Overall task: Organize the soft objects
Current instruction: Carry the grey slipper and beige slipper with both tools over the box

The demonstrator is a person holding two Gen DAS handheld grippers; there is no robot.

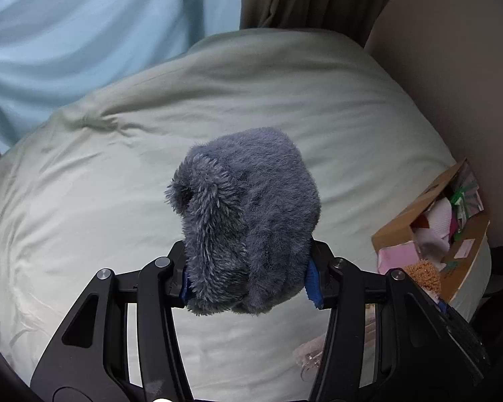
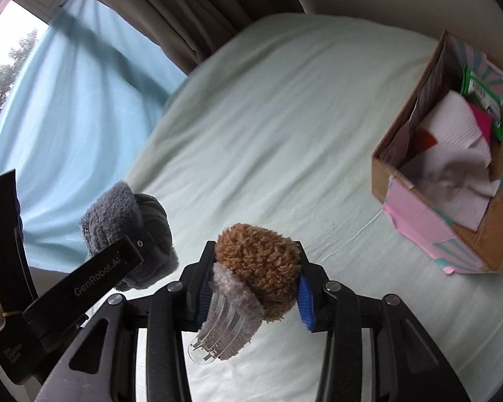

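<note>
Left wrist view: our left gripper (image 1: pixel 248 279) clamps 1 fluffy grey-blue sock bundle (image 1: pixel 248 221) above the bed (image 1: pixel 84 201), covered in a pale green sheet. In the right wrist view, our right gripper (image 2: pixel 251 298) grips 1 curly brown soft item (image 2: pixel 260 263) with a grey fleecy trim (image 2: pixel 238 298) and a clear plastic hanger piece (image 2: pixel 214 338). 1 open cardboard box (image 2: pixel 496 231), holding white and pink fabrics, sits on the bed to the right.

Pale green bedsheet (image 2: pixel 285 127) below brown curtains (image 2: pixel 171 10) and a blue drape (image 2: pixel 77 100).
</note>
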